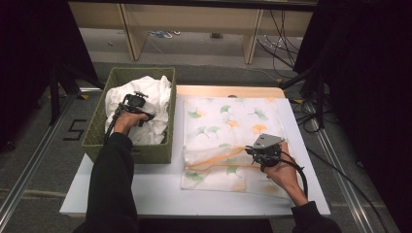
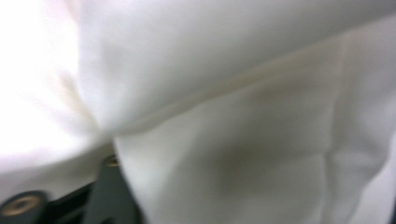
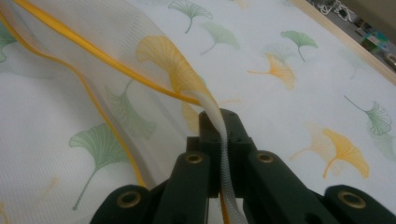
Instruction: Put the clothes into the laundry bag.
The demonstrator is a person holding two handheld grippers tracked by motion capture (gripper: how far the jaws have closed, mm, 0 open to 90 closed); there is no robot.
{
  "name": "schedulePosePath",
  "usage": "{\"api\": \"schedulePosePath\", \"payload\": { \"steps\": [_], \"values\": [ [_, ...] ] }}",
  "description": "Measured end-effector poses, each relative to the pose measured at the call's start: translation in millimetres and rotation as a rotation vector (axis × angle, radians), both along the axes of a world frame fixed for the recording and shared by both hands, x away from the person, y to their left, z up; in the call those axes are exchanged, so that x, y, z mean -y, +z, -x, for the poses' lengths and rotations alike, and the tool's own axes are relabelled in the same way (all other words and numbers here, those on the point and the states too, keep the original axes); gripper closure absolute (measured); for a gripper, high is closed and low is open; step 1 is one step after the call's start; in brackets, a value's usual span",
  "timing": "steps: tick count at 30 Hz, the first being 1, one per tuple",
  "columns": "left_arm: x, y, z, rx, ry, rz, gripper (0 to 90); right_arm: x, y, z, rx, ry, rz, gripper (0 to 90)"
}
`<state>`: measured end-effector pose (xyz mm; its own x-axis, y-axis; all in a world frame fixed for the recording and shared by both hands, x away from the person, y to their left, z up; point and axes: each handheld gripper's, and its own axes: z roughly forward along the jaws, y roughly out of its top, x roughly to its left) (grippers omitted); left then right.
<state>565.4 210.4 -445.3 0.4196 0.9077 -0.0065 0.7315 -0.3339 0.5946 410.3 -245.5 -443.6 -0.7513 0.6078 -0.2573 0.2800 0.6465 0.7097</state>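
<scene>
Sheer, limp ginkgo-print mesh bag (image 1: 228, 131): right gripper (image 3: 219, 140) jaws pinch its orange-trimmed hem, the firmest hold. Left gripper (image 1: 133, 104) sinks into soft white cloth (image 2: 243, 116); jaw state unclear.

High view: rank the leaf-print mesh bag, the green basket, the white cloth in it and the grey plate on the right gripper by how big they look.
1. Leaf-print mesh bag
2. Green basket
3. White cloth, partly hidden by the left gripper and the hand
4. Grey plate on the right gripper
</scene>
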Motion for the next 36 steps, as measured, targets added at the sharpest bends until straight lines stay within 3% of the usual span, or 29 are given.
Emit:
{"api": "schedulePosePath", "payload": {
  "steps": [1,4,6,8,10,12,14,16,19,22,25,26,30,34,36],
  "values": [
    [0.0,0.0,0.0,0.0,0.0,0.0,49.8,0.0,0.0,0.0,0.0,0.0,0.0,89.5],
    [-0.6,7.3,6.9,-0.042,-0.091,0.085,50.1,-0.3,-0.3,-0.4,-0.009,-0.009,-0.006,89.5],
    [0.3,12.3,13.6,-0.057,-0.154,0.108,49.3,-0.4,-1.5,-1.4,-0.01,-0.003,0.001,89.5],
    [0.5,12.6,15.1,-0.061,-0.168,0.093,46.1,-0.2,-1.5,-1.5,-0.011,0.001,0.006,89.5],
    [2.4,10.7,15.3,-0.036,-0.147,0.021,41.6,-0.9,-1.5,-1.3,-0.005,-0.009,-0.003,89.5],
    [5.7,5.5,12.8,0.003,-0.088,-0.001,26.0,-1.0,-1.7,-1.3,-0.007,-0.007,-0.003,89.5],
    [8.1,-1.3,8.0,0.011,-0.05,-0.051,10.0,-0.9,-1.7,-0.8,-0.003,0.002,0.004,89.5],
    [9.5,-5.2,6.7,0.002,-0.045,-0.054,0.0,-1.1,-1.4,-0.9,-0.007,-0.001,-0.003,89.5],
    [13.9,-16.1,1.6,-0.011,-0.071,-0.048,0.0,-0.3,-1.9,-1.3,-0.003,0.003,0.004,89.5],
    [18.7,-23.5,-2.2,-0.01,-0.064,-0.093,0.0,0.0,-0.7,-0.7,-0.005,0.0,-0.008,89.5],
    [17.7,-23.7,-3.5,-0.019,-0.058,-0.103,0.1,0.3,-1.5,-1.5,0.001,0.01,0.006,89.4],
    [17.4,-22.2,-3.5,-0.022,-0.058,-0.119,16.2,-0.6,-1.0,-0.3,0.003,0.005,0.003,89.4],
    [14.8,-16.6,-3.7,-0.007,-0.032,-0.152,43.6,-0.1,-0.4,0.1,-0.007,0.002,0.001,89.5],
    [14.1,-13.3,-4.9,0.019,0.026,-0.157,51.3,0.6,0.3,-0.1,-0.003,0.003,-0.001,89.5],
    [9.9,-10.8,-4.1,0.026,0.041,-0.112,53.8,1.2,-0.6,-0.8,-0.004,0.001,-0.005,89.5]
  ]
}}
